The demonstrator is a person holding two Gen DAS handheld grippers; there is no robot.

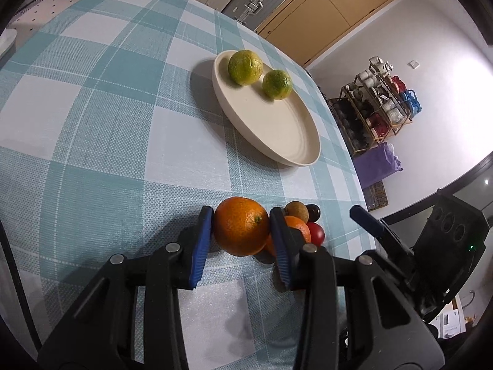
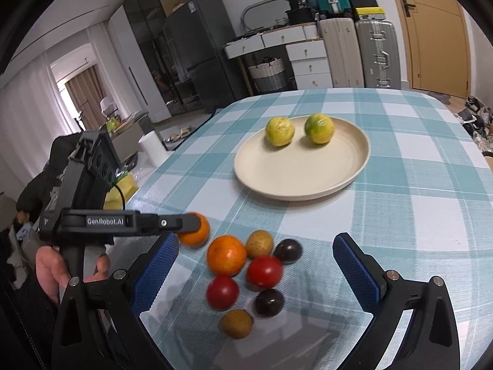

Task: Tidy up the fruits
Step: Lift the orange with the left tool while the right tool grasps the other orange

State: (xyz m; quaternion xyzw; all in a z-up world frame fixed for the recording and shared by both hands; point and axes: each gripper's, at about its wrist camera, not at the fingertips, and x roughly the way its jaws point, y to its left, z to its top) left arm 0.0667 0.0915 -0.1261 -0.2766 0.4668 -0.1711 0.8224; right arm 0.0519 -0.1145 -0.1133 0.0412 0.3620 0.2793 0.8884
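Note:
My left gripper is shut on an orange on the checked tablecloth; the same orange shows half hidden behind that gripper in the right wrist view. A cream plate holds two green-yellow citrus fruits. A cluster lies near me: a second orange, two red tomatoes, two dark plums and two brown kiwis. My right gripper is open, its jaws wide on either side of the cluster.
The table edge runs close to the right of the plate and cluster in the left wrist view. A shelf rack and purple bag stand on the floor beyond. Suitcases, drawers and a fridge stand behind the table.

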